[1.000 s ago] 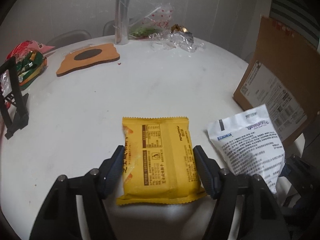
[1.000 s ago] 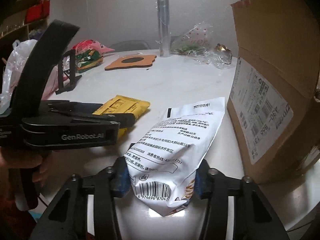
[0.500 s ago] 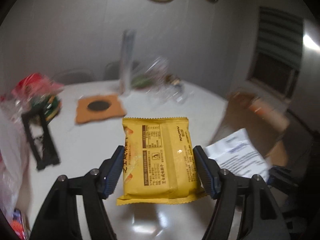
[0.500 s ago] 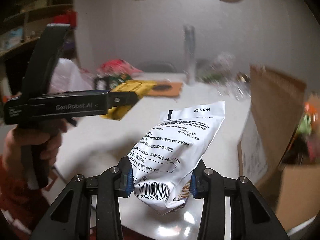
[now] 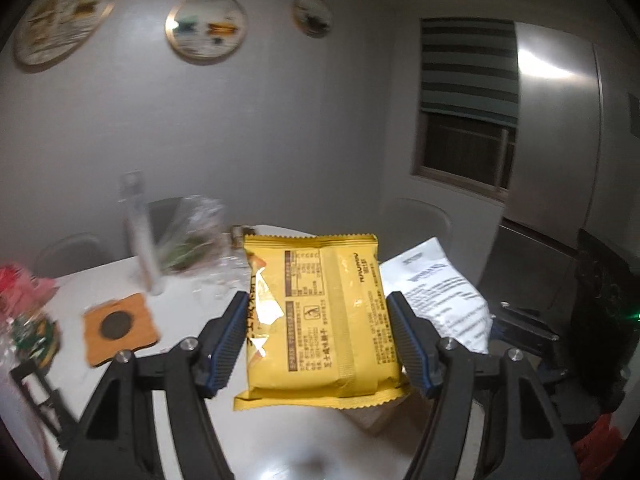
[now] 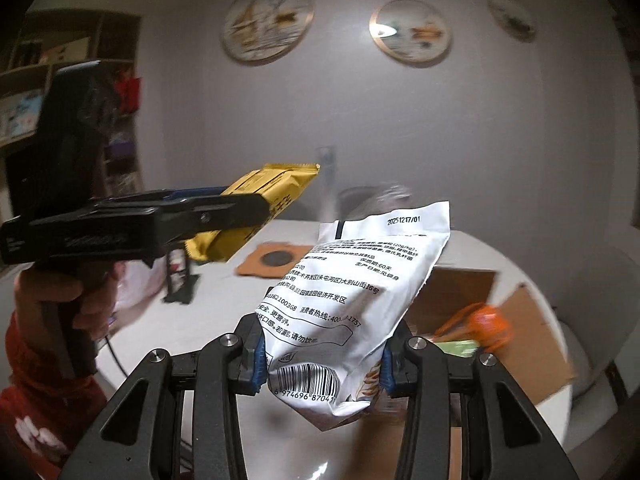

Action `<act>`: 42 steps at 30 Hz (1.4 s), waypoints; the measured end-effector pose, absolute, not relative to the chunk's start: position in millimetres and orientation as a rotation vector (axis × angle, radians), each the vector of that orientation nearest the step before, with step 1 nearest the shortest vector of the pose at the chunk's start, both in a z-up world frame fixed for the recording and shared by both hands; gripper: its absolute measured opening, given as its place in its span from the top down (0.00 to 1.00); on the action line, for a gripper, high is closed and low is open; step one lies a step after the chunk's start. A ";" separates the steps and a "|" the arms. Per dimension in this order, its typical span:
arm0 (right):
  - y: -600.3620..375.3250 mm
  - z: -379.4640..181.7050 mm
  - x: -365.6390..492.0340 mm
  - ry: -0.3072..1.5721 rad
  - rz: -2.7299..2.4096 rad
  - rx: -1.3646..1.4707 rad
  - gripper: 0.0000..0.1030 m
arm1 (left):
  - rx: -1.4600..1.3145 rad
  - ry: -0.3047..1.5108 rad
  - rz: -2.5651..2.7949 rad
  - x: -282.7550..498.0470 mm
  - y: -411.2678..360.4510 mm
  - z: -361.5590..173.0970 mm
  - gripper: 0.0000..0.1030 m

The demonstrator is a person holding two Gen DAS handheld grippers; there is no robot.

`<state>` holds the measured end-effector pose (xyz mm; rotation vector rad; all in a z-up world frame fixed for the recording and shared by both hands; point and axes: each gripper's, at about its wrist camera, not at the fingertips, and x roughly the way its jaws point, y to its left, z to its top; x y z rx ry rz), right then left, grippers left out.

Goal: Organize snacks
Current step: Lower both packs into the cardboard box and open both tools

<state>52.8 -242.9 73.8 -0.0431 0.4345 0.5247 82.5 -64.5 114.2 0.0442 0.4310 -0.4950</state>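
Left wrist view: left claw [image 5: 318, 334] clamped on 1 yellow snack packet [image 5: 320, 320], lifted above white surface [image 5: 180, 320]. Right claw [image 6: 320, 354] clamped on 1 white snack bag [image 6: 348, 300], above 1 open cardboard box [image 6: 520, 320].

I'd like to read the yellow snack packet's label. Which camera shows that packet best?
The left wrist view: the yellow packet faces the camera flat, held in the left gripper. The right wrist view shows the packet only edge-on, off to the side.
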 end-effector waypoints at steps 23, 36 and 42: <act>-294.6 8.4 155.1 0.670 0.444 -0.139 0.62 | 0.113 0.703 -0.545 180.1 -182.2 40.3 0.36; -278.8 0.4 147.4 0.653 0.456 -0.251 0.32 | 0.151 0.680 -0.517 180.4 -185.0 34.8 0.20; -288.5 15.1 138.2 0.615 0.436 -0.244 0.28 | 0.138 0.656 -0.526 172.5 -184.4 39.6 0.11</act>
